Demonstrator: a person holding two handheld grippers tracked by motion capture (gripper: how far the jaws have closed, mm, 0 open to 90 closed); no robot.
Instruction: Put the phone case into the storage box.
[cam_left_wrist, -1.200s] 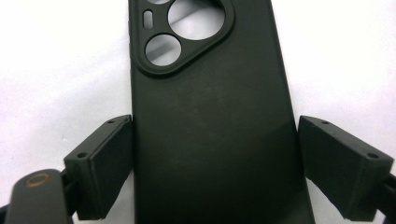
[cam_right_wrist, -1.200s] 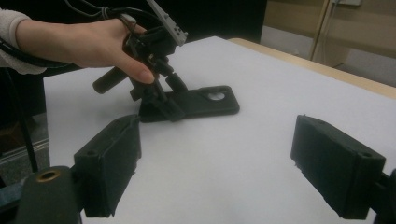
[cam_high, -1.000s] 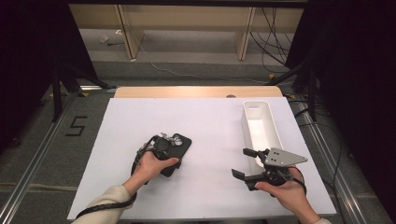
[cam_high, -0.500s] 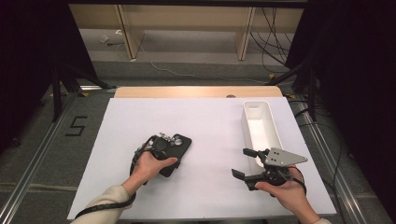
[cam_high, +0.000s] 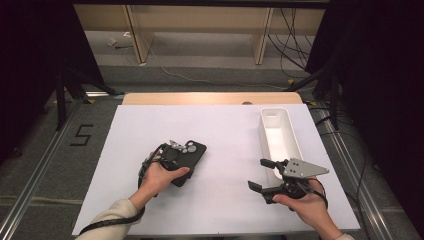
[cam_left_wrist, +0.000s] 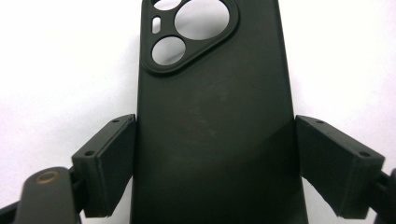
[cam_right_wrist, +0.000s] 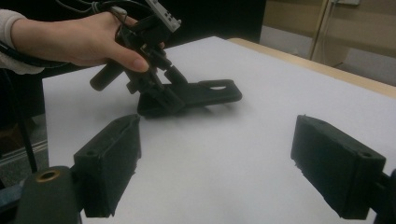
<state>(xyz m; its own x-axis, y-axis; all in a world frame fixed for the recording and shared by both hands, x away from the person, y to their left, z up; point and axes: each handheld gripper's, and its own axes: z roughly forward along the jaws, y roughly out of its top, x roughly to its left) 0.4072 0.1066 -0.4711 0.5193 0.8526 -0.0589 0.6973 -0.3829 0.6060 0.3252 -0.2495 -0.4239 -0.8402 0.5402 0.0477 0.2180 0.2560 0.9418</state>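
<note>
The left gripper (cam_high: 172, 159) sits over the near end of a black phone case (cam_high: 190, 156) that lies flat on the white table (cam_high: 225, 130), left of centre. In the left gripper view its two jaws stand on either side of the case (cam_left_wrist: 212, 126), one against each long edge or very close to it; whether the pads actually press on the case cannot be told from the pictures, though the jaws are spread about as wide as the case itself. The camera cut-outs of the case are at its far end, pointing away from the left hand (cam_high: 159, 177). The right gripper (cam_high: 264, 175) is held by the right hand (cam_high: 305, 202) at the near right of the table, its jaws wide apart with nothing between them and touching nothing; in the right gripper view they frame bare table, with the left gripper (cam_right_wrist: 154, 91) and the case (cam_right_wrist: 205, 93) seen farther off. A long white tray (cam_high: 292, 137) stands at the right side of the table, running from far to near, just beyond the right gripper; its inside looks bare white. Compared with the earlier frames, nothing has visibly shifted: both hands, the case and the tray lie where they did, and the jaws of both grippers stand at much the same width.
</note>
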